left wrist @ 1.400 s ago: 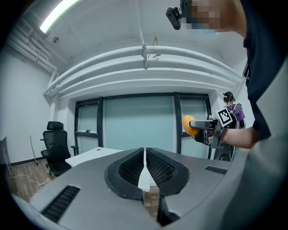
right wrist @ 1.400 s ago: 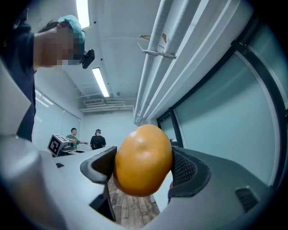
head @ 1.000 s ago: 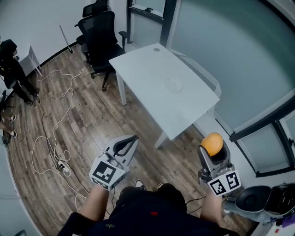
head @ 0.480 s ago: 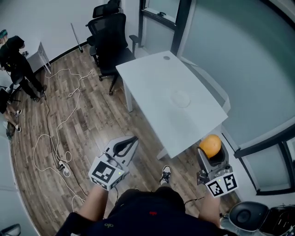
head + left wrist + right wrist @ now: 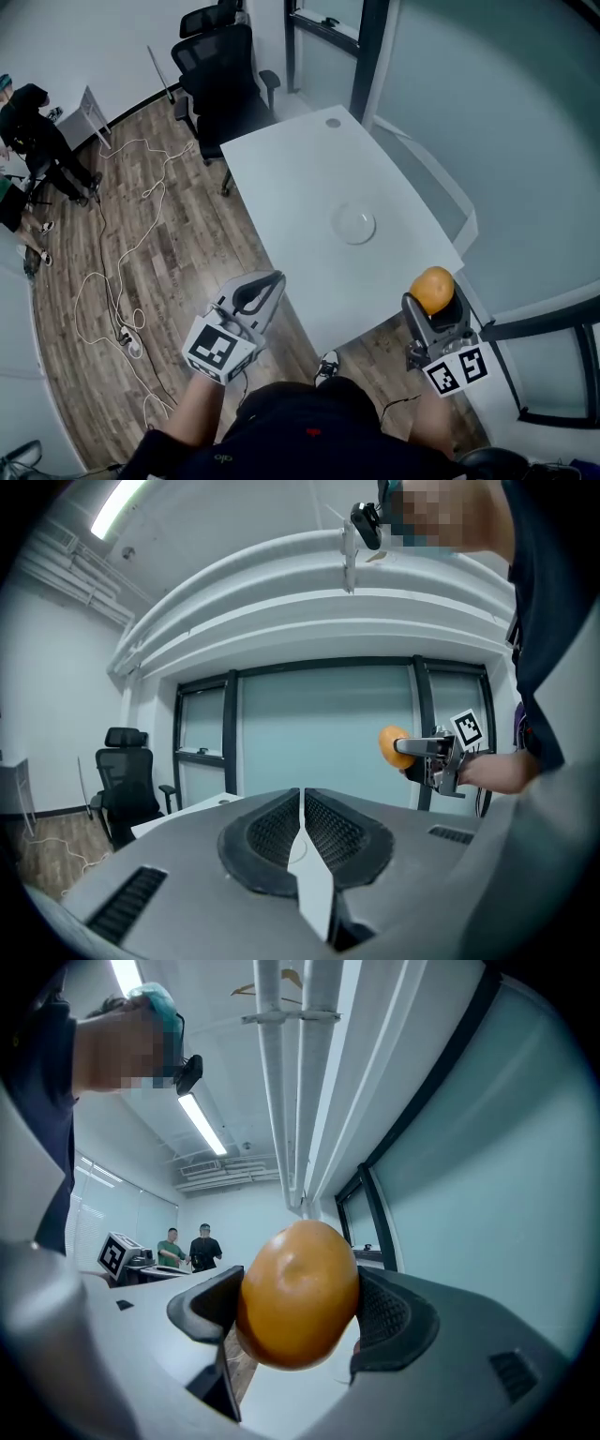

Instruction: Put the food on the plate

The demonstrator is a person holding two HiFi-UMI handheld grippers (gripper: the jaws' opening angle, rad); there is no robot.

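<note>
— Where is the orange [image 5: 432, 286]?

— It sits in the right gripper [image 5: 434, 302], off the table. The two jaws press on it from either side, and in the right gripper view the fruit fills the gap between the dark ribbed pads. In the head view it shows just past the near right edge of the white table [image 5: 300, 178], held up in the air rather than resting on anything.

— And the plate [image 5: 356, 225]?

— It is a small clear dish lying flat towards the near end of the table, with nothing on it. It is apart from the orange, further in over the tabletop.

— What about the left gripper [image 5: 274, 279]?

— Its jaws are pressed together with nothing between them — the left gripper view shows the two pads meeting along a thin line. It hangs over the wooden floor [image 5: 187, 244], off the table's left edge, and points towards the table.

— Anything else in the room?

— A black office chair [image 5: 225, 75] stands at the far end of the table, white cables [image 5: 112, 272] trail over the floor, and a person in dark clothes [image 5: 33, 122] stands at the far left.
</note>
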